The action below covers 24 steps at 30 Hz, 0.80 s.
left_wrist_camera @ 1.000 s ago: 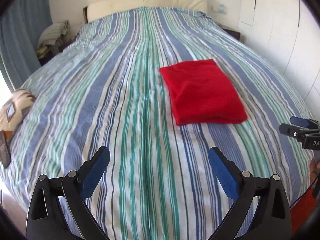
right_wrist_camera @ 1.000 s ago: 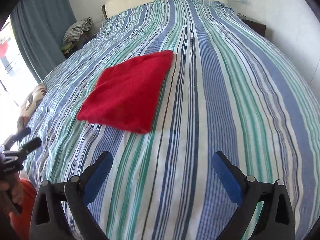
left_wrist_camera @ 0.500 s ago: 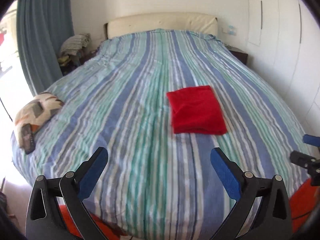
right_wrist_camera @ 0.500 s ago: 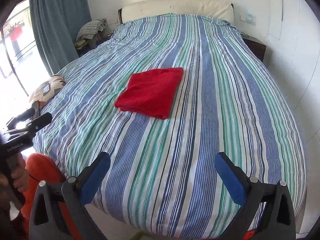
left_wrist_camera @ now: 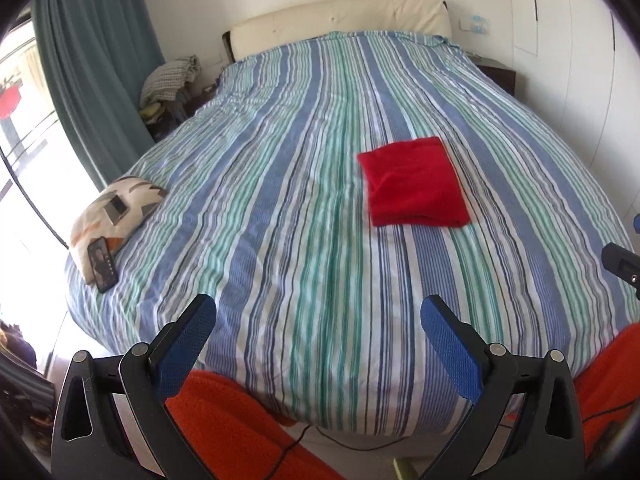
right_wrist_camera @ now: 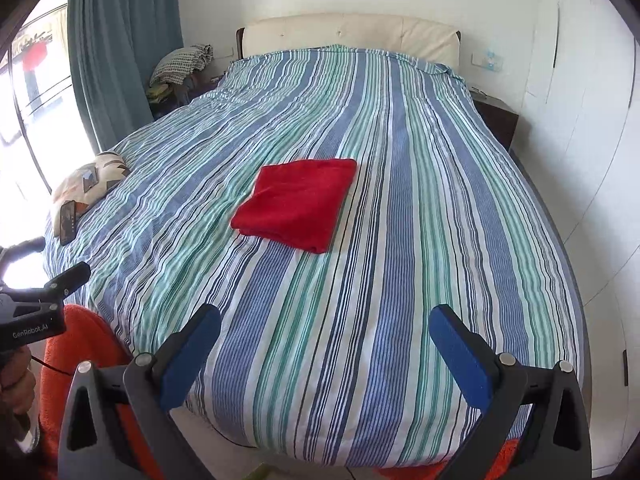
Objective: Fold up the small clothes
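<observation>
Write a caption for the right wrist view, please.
Open right gripper hangs at the foot of a striped bed with a folded red cloth on it.

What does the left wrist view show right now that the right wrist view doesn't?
Only the left wrist view shows the left hand-held gripper head-on, open, with orange fabric beneath it. Only the right wrist view shows the right hand-held gripper head-on, also open, plus the "GenRobot" lettering on the left one's body at the frame's left edge. Both show the folded red garment on the striped bedspread, the patterned cushion and the phone.
</observation>
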{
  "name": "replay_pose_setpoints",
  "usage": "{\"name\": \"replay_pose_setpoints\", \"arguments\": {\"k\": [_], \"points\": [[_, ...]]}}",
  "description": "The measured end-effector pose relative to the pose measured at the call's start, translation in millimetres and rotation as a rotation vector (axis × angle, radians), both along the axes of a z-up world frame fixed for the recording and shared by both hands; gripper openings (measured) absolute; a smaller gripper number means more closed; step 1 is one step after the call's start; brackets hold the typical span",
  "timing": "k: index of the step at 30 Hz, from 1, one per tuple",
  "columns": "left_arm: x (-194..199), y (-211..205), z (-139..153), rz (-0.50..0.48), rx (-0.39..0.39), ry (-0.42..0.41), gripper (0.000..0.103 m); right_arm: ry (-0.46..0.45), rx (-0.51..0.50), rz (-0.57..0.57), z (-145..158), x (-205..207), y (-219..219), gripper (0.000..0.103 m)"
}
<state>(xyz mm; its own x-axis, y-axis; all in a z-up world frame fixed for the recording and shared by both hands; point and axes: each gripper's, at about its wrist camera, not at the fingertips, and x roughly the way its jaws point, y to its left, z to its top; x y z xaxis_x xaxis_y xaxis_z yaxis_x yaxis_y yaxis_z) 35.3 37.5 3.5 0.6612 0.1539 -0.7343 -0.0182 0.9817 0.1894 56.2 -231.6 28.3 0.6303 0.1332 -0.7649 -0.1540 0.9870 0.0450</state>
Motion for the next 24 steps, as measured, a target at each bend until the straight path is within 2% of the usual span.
{"name": "replay_pose_setpoints", "arguments": {"k": [2,5,9,16,24], "points": [[-1,-2,-5,-0.011,-0.022,0.028,0.102,0.011,0.01,0.002,-1,-4,4,0.103],[1,-9,-16,-0.023,0.001,0.064,0.102,0.04,0.038,0.009,-5,-11,6,0.103],[1,-16,-25,-0.034,0.02,0.086,0.102,0.06,0.005,0.019,-13,-19,10,0.103],[1,-17,-28,-0.039,0.019,0.098,0.103,0.088,-0.003,0.001,-23,-21,7,0.103],[-6,-9,-21,-0.043,-0.023,0.13,0.103,0.096,0.013,0.035,-13,-27,12,0.103]]}}
